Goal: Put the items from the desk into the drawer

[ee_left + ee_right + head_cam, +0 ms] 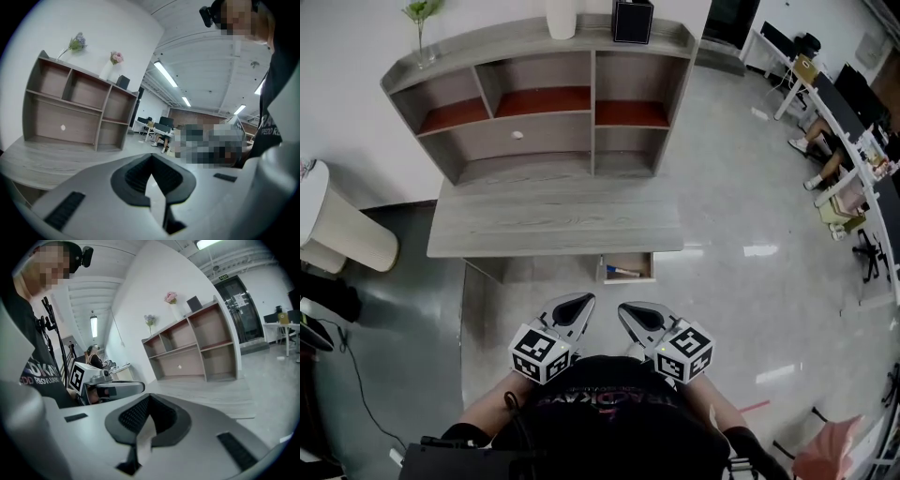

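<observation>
The grey wooden desk [553,225] has a bare top. Under its right front, a small drawer [643,270] stands pulled open, with a blue-and-yellow item [622,272] lying inside. My left gripper [584,300] and right gripper [624,308] are held side by side close to my body, well short of the desk and pointing toward it. Both are shut with nothing between the jaws. The left gripper view shows its tips [151,157] meeting in front of the desk [56,159]. In the right gripper view the tips [149,397] are closed, with the left gripper [101,385] beside them.
A shelf hutch [544,98] stands on the back of the desk, topped by a plant vase [420,28], a white vase [562,19] and a black box [633,21]. A white cylinder [342,234] stands at the left. Office desks and a seated person [825,159] are at the far right.
</observation>
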Motion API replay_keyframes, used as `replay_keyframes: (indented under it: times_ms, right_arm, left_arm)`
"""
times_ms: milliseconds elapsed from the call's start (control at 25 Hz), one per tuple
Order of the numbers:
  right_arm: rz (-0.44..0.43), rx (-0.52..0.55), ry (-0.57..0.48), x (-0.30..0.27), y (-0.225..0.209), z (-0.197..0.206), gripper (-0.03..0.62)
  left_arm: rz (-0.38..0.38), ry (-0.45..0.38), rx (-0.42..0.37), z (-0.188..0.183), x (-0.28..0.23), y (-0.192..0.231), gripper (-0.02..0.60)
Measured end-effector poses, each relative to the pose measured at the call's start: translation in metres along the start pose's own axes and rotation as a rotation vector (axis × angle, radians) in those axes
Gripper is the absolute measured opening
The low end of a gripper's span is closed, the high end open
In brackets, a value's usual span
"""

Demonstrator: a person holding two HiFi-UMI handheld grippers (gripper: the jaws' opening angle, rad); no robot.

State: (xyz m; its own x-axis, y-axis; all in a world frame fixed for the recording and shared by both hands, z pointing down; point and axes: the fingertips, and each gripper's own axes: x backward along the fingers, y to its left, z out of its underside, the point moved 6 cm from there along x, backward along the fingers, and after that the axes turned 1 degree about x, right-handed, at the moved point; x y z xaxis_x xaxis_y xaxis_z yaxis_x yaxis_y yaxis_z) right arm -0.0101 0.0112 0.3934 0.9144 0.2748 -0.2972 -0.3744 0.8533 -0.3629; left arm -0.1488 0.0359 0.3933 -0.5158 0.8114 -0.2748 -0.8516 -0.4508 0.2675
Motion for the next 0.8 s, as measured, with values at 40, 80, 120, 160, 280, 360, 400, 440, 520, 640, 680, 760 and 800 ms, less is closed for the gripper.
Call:
replay_keyframes:
  times_ms: [40, 80, 120, 160, 280, 360, 400, 440, 520, 640, 680, 760, 800]
  right_arm:
    - [0.001, 0.004, -0.002, -0.0005, -0.0014, -0.001, 0.017]
    - [0.002, 0.005, -0.004, -0.0009, -0.003, -0.0016, 0.017]
    - [0.004, 0.004, -0.006, -0.001, -0.0044, -0.0018, 0.017]
    - [0.004, 0.001, -0.007, -0.0007, -0.0054, -0.0015, 0.017]
    - [0.003, -0.002, -0.004, 0.0004, -0.0063, -0.001, 0.017]
    - [0.003, 0.003, -0.005, 0.0, -0.0063, -0.0017, 0.017]
    - [0.003, 0.004, -0.006, -0.0004, -0.0062, -0.0018, 0.017]
    - [0.004, 0.005, -0.007, -0.0008, -0.006, -0.0014, 0.017]
    - [0.006, 0.001, -0.01, -0.0007, -0.0053, 0.0003, 0.017]
    - [0.007, -0.004, -0.014, 0.0008, -0.0043, 0.0022, 0.017]
    - [0.006, -0.003, -0.014, 0.0012, -0.0036, 0.0025, 0.017]
    - [0.005, 0.0, -0.013, 0.0019, -0.0022, 0.0033, 0.017]
    - [0.005, 0.001, -0.014, 0.002, -0.0017, 0.0036, 0.017]
  left_arm:
    - [-0.001, -0.002, -0.001, -0.0003, -0.0007, 0.0007, 0.011]
    - [-0.003, -0.003, 0.0, -0.0003, -0.0013, 0.0014, 0.011]
    - [-0.004, -0.004, 0.003, -0.0001, -0.0019, 0.0019, 0.011]
    - [-0.004, -0.005, 0.005, 0.0004, -0.0024, 0.0018, 0.011]
    - [-0.003, -0.003, 0.006, 0.0009, -0.0036, -0.0001, 0.011]
    - [-0.004, -0.002, 0.001, 0.0, -0.0043, -0.0001, 0.011]
    - [-0.004, -0.001, -0.001, -0.0002, -0.0045, 0.0001, 0.011]
    - [-0.003, -0.001, -0.004, -0.0001, -0.0044, 0.0003, 0.011]
    - [-0.002, -0.001, -0.007, 0.0009, -0.0033, 0.0004, 0.011]
    - [-0.008, -0.004, -0.006, 0.001, -0.0019, 0.0009, 0.011]
    - [-0.01, -0.005, -0.004, 0.0009, -0.0015, 0.0012, 0.011]
    - [-0.012, -0.005, 0.001, 0.0017, -0.0008, 0.0011, 0.011]
    - [-0.011, -0.004, 0.002, 0.0022, -0.0007, 0.0008, 0.011]
